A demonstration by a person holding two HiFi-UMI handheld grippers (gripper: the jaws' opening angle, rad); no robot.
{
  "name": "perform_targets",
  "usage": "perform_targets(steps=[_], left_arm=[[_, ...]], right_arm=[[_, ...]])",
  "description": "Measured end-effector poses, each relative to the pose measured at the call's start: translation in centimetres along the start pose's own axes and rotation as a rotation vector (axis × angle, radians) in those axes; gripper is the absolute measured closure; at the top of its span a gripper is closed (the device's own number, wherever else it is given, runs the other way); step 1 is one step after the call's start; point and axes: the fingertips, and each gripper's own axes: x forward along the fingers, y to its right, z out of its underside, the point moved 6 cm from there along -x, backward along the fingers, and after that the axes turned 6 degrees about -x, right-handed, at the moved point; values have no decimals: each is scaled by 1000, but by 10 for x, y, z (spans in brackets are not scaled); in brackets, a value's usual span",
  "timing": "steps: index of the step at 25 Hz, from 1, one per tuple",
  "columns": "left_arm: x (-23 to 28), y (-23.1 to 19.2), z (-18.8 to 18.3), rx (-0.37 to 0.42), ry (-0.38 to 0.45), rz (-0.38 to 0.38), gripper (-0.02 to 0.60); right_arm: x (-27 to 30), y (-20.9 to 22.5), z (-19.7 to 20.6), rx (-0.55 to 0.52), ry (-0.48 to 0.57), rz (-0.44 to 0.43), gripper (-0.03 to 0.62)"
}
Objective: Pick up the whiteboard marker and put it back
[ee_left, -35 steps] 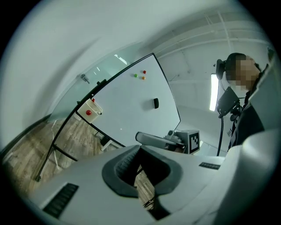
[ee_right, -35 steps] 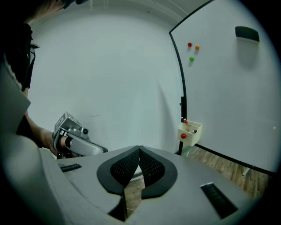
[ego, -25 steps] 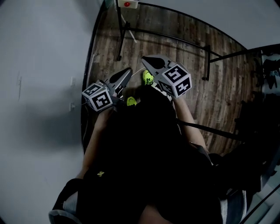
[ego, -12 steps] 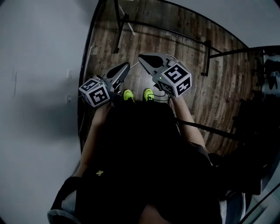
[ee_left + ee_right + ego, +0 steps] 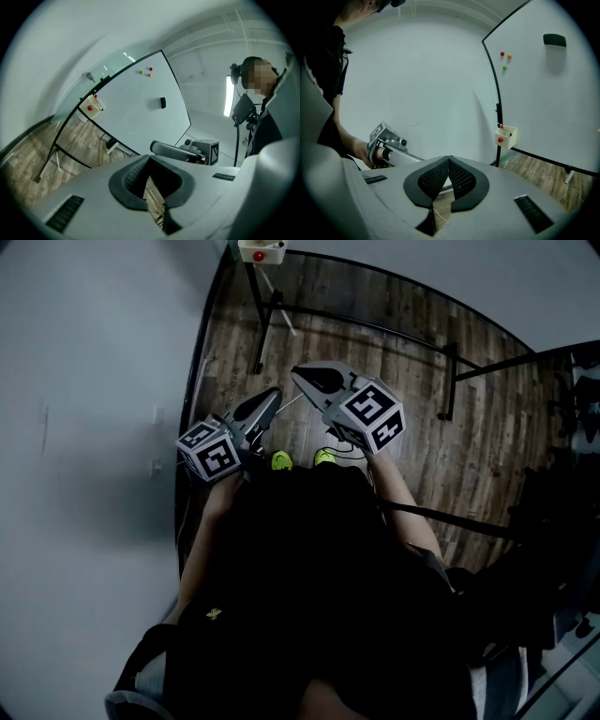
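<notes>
A white whiteboard (image 5: 140, 108) on a black stand faces me. A small cream box (image 5: 506, 136) hangs at its lower corner, also seen in the left gripper view (image 5: 91, 107) and the head view (image 5: 262, 251). A red-tipped thing pokes out of it; I cannot tell whether it is the marker. My left gripper (image 5: 272, 395) (image 5: 150, 159) is shut and empty, held level. My right gripper (image 5: 302, 374) (image 5: 449, 159) is shut with nothing between its pads, tilted slightly down, close beside the left one. Both are well short of the box.
On the board are a black eraser (image 5: 554, 40) and three small coloured magnets (image 5: 505, 60). The stand's black legs (image 5: 261, 334) rest on a wooden floor (image 5: 403, 343). A grey wall (image 5: 84, 427) runs along the left. The person's yellow-green shoes (image 5: 281, 460) show below the grippers.
The shoes have shifted under the grippers as the person steps. The cream box is back in the head view's top edge. Both grippers stay shut and side by side.
</notes>
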Motion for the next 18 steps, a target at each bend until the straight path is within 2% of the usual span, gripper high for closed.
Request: perform_targets(steps=[10, 18], left_arm=[[16, 7, -19, 20, 23, 4, 577], [24, 13, -8, 12, 11, 3, 577]], right_arm=[[4, 13, -10, -17, 5, -19, 594], [-2, 16, -12, -28, -1, -36, 594]])
